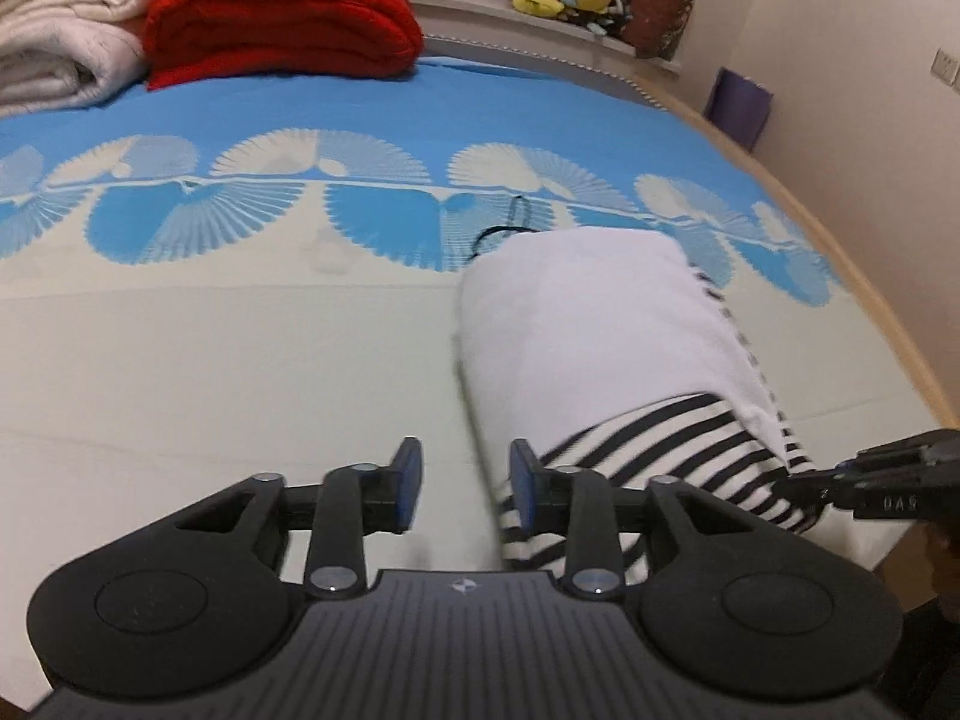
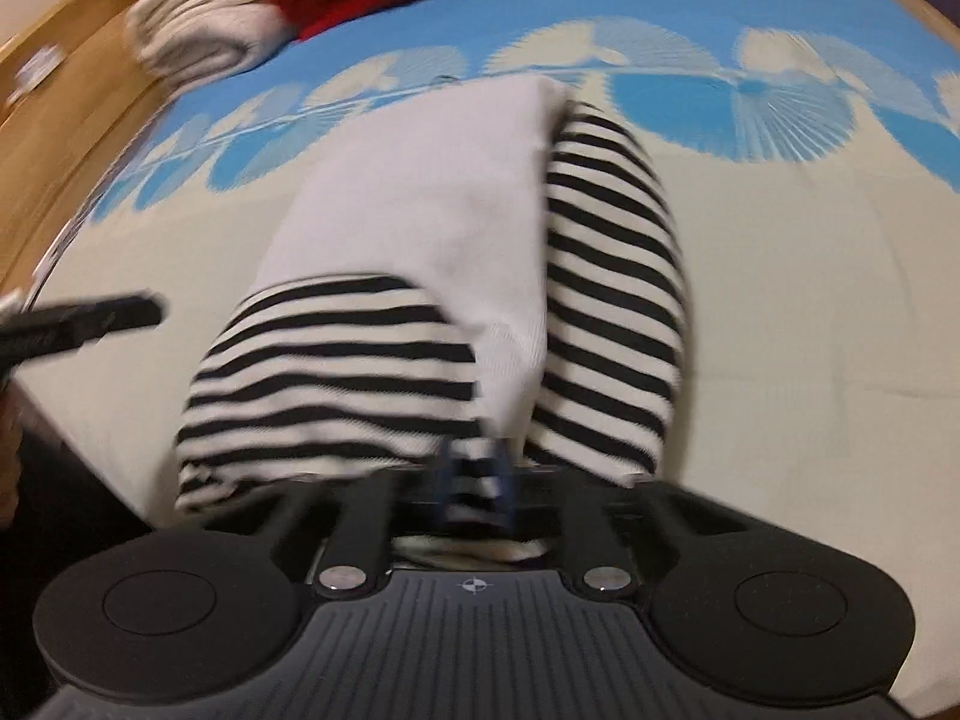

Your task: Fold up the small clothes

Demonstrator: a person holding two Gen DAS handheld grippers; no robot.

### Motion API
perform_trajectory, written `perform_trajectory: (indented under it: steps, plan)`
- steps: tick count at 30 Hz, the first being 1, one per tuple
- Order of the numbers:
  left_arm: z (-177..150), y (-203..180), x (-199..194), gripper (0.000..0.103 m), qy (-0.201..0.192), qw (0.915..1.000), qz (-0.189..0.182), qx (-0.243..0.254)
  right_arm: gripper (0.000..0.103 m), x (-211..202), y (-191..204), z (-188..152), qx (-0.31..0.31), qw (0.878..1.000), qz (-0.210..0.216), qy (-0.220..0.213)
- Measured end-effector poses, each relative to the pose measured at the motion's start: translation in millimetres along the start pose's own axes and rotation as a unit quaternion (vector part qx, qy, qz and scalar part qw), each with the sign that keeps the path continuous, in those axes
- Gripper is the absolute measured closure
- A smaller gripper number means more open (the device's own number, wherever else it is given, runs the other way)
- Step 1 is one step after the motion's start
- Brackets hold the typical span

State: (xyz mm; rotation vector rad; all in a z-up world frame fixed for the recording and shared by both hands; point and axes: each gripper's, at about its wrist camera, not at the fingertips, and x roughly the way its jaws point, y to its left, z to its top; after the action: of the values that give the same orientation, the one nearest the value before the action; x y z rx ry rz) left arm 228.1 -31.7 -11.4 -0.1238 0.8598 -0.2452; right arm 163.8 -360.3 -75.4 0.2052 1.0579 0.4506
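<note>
The right gripper [image 2: 474, 483] is pinching the near hem of the black-and-white striped, white-bodied knit garment [image 2: 420, 276], lying on the cream-and-blue patterned bedsheet [image 1: 240, 348]. The left gripper [image 1: 461, 486], jaws apart and empty, is hovering beside the cloth's edge at its one o'clock. Best to carry that hem toward twelve o'clock, keeping the edges aligned.

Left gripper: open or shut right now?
Open. The left gripper shows a clear gap between its blue pads, nothing pinched; the striped garment lies beside its right finger.
</note>
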Motion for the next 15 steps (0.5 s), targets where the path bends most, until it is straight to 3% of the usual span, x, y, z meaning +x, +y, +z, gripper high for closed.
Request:
perform_trajectory:
  steps: [3, 6, 8, 11, 15]
  plan:
    - [-2.0, -6.9, 5.6, 0.049, 0.006, 0.9998, -0.020, -0.005, 0.101, -34.1, -1.4, -1.8, 0.011, 0.998, 0.037, -0.049]
    - [-3.9, -17.1, 11.5, 0.040, 0.021, 0.9983, -0.055, -0.008, 0.101, -91.7, -25.4, -7.1, 0.059, 0.986, 0.084, -0.130]
    - [-4.2, -26.7, 15.6, 0.033, 0.025, 0.9972, -0.070, 0.001, 0.101, -114.9, -40.7, -18.1, 0.079, 0.981, 0.093, -0.149]
    - [-8.5, -42.0, 23.2, 0.026, 0.039, 0.9949, -0.090, 0.022, 0.101, -122.6, -57.8, -36.1, 0.090, 0.987, 0.057, -0.124]
    - [-21.9, -57.6, 38.6, 0.023, 0.089, 0.9889, -0.111, 0.044, 0.101, -98.8, -63.8, -55.4, 0.080, 0.996, 0.023, -0.043]
